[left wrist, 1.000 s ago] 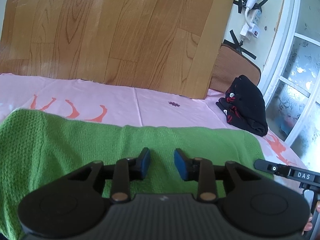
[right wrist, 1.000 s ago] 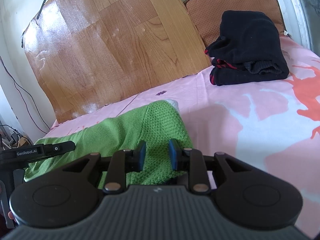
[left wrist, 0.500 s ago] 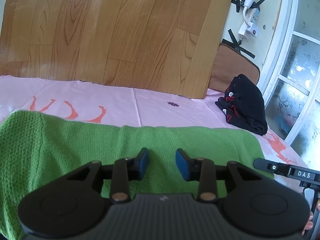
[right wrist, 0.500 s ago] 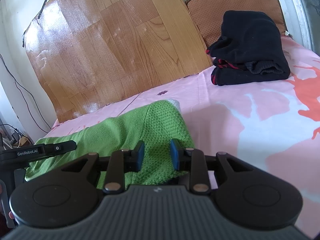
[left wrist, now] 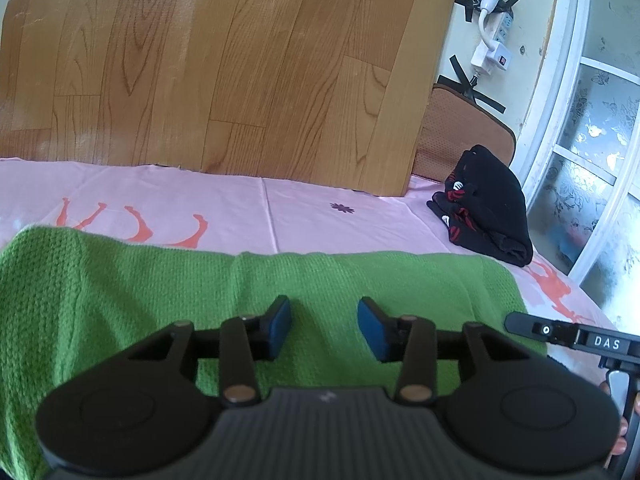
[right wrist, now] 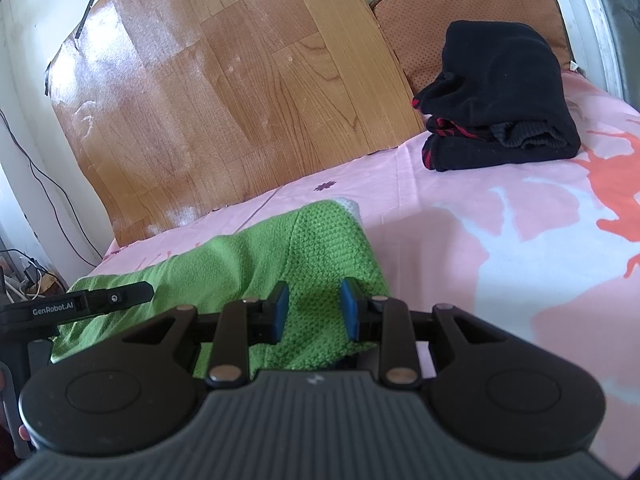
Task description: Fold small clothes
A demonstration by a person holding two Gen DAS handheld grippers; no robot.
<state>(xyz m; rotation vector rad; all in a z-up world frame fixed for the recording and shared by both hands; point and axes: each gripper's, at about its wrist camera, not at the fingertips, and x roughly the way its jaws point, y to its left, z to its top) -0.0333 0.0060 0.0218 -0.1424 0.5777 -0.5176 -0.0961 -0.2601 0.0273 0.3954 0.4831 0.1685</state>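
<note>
A bed covered in a pink sheet with orange-red prints (left wrist: 224, 204) fills both views, backed by a big wood-grain vinyl sheet (left wrist: 224, 60) propped against the wall across the top of each frame. A brown perforated cushion (right wrist: 460, 12) is seen leaning at the upper right, with a folded pile of black clothes with red trim (right wrist: 500, 100) set just in front of it. The green knitted garment (left wrist: 140, 292) is spread across the lower half of the left wrist view, and in the right wrist view it's found lower centre, running off to the left. The left gripper (left wrist: 324, 326) is held low over the knit, its blue pads (left wrist: 280, 324) parted; the jaws have just been opening wider, and nothing is seen clamped between them, only fabric lying underneath. The right gripper (right wrist: 312, 312) is parted a bit less, with a raised hump of the green knit sitting between the pads, though whether they're actually pressing on it can't be told.
</note>
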